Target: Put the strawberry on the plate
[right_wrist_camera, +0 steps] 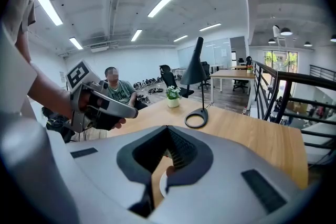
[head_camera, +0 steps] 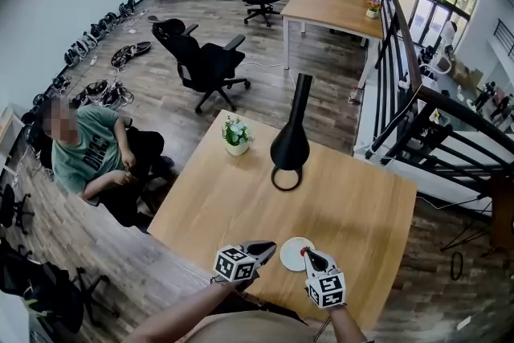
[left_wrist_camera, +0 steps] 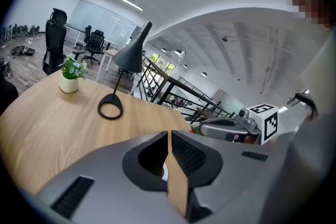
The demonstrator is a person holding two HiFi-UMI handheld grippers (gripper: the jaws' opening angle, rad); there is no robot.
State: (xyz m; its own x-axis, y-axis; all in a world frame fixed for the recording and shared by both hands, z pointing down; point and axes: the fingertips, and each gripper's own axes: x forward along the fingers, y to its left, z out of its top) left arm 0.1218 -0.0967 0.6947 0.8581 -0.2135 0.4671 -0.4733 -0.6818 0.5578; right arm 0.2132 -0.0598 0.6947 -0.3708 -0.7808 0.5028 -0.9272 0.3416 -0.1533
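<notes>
Left tongs (left_wrist_camera: pixel 169 136) and right tongs (right_wrist_camera: pixel 168 139) are both closed, empty. Red strawberry (head_camera: pixel 303 251) shows at the white plate's (head_camera: pixel 291 255) edge, by my right tips. I judge it soft, light; pinch its middle gently.

Right tool (right_wrist_camera: pixel 167 128) jaws together over white plate (right_wrist_camera: pixel 163 182), left tool (right_wrist_camera: pixel 131 111) beside, black lamp (right_wrist_camera: pixel 195 81) on wooden table (right_wrist_camera: pixel 252 134)

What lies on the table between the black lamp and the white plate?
Nothing: the head view shows only bare tabletop between the lamp and the plate.
</notes>
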